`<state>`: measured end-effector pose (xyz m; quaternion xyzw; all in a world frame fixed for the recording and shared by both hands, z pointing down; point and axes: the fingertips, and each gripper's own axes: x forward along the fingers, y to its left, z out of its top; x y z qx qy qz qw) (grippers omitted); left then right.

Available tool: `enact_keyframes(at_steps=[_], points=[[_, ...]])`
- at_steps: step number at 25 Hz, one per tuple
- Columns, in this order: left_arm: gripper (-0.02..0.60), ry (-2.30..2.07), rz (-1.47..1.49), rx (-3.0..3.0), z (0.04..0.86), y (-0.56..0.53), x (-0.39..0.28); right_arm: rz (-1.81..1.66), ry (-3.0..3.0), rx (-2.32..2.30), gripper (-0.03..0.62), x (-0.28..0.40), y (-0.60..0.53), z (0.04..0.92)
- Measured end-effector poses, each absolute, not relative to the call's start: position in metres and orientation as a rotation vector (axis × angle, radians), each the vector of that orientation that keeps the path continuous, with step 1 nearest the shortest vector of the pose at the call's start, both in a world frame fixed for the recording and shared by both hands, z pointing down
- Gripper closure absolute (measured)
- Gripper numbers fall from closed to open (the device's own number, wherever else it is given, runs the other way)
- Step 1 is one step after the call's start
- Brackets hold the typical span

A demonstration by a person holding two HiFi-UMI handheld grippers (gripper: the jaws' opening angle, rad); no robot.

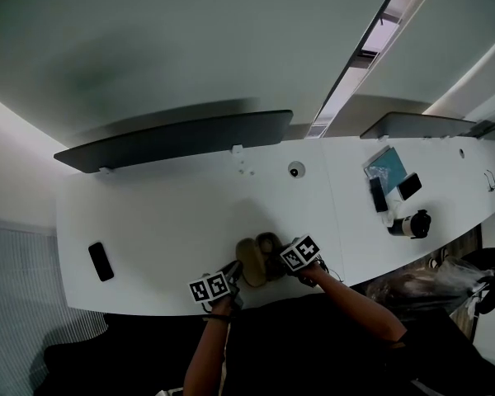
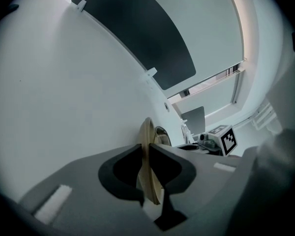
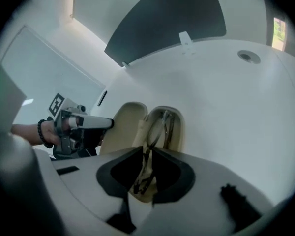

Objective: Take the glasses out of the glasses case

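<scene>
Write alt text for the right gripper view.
The right gripper has its jaws narrowly apart around folded glasses, which lie in an open beige glasses case on a white table. At left, the left gripper, held in a person's hand, grips the edge of the case's open lid.

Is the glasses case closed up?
No, the glasses case lies open on the table, with the glasses showing inside one half.
</scene>
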<state>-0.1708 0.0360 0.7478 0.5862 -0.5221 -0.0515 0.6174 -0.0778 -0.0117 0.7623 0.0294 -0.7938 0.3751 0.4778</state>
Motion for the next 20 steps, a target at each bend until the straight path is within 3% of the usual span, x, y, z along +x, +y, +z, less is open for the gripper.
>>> enact_keyframes(at_steps=[7, 20], points=[[0.524, -1.179, -0.084, 1.369, 0.748, 0.037, -0.170, 0.968, -1.831, 0.096, 0.543, -0.084, -0.005, 0.772], [0.518, -1.168, -0.091, 1.371, 0.744, 0.039, -0.174, 1.418, -2.002, 0.148, 0.553, -0.079, -0.016, 0.720]])
